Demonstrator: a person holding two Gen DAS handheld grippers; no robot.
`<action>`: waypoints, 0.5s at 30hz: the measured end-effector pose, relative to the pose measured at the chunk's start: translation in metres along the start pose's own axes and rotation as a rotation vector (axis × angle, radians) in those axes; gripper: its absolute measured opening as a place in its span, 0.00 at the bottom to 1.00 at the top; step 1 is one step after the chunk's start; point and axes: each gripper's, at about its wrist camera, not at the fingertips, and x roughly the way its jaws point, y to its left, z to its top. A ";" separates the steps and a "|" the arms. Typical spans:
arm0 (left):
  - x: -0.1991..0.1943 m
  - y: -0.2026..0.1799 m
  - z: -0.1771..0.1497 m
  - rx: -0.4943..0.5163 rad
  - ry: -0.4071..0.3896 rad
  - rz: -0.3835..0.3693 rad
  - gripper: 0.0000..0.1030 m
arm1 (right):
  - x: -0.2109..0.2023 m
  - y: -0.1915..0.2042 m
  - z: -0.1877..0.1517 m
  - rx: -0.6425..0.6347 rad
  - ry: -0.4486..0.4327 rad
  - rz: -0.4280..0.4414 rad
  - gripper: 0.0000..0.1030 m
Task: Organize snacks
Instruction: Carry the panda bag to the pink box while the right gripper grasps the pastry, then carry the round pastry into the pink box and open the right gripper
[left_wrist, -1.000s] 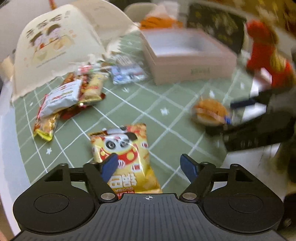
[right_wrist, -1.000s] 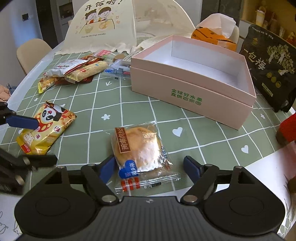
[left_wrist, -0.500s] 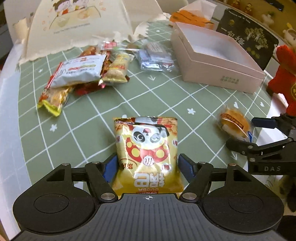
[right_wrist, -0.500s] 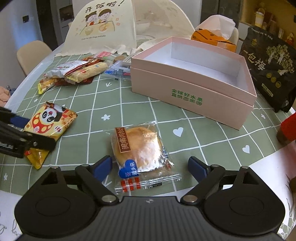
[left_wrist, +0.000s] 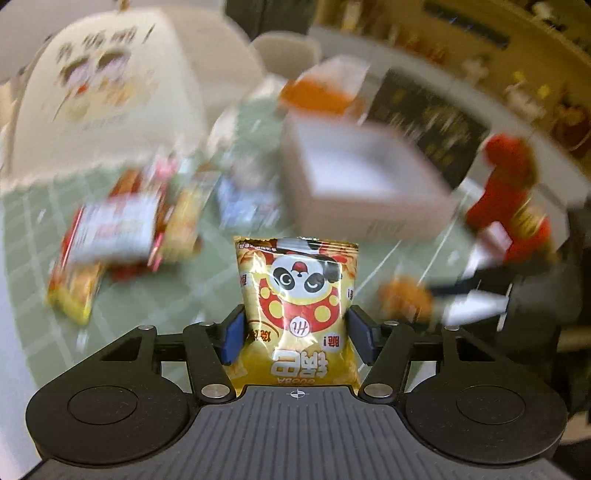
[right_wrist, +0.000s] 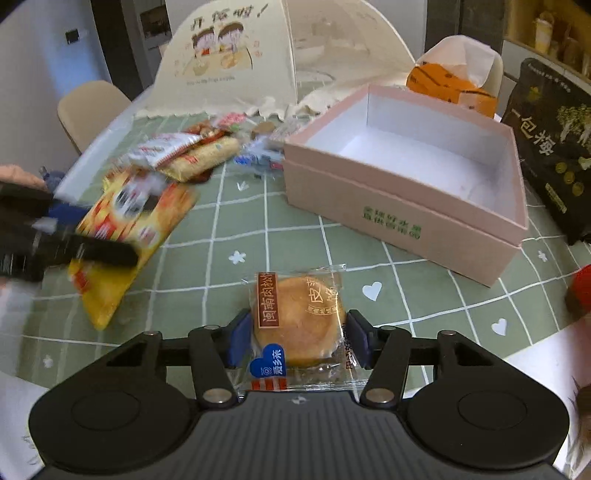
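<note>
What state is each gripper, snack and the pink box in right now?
Left gripper: shut on the panda snack bag.
Panda snack bag: sealed, gripped, motion-blurred in the right wrist view.
Right gripper: shut on the wrapped pastry.
Wrapped pastry: sealed in clear wrap, between the fingers.
Pink box: open, nothing visible inside.
Snack pile: loose on the tablecloth.

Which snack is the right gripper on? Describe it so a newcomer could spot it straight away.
Start at the open pink box on the green grid tablecloth. In front of it, nearest the camera, the right gripper is shut on a pastry. It is the only round, golden-brown cake in a clear wrapper, with a brown label strip and a blue heart sticker; the other snacks are printed foil packets.
</note>
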 end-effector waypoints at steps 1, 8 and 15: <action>-0.002 -0.003 0.014 0.008 -0.026 -0.024 0.62 | -0.008 -0.002 0.001 0.011 -0.010 0.012 0.53; 0.030 -0.020 0.131 -0.092 -0.240 -0.252 0.62 | -0.039 -0.011 0.008 0.036 -0.064 -0.039 0.53; 0.058 -0.002 0.130 -0.210 -0.233 -0.248 0.60 | -0.061 -0.031 0.017 0.070 -0.120 -0.159 0.53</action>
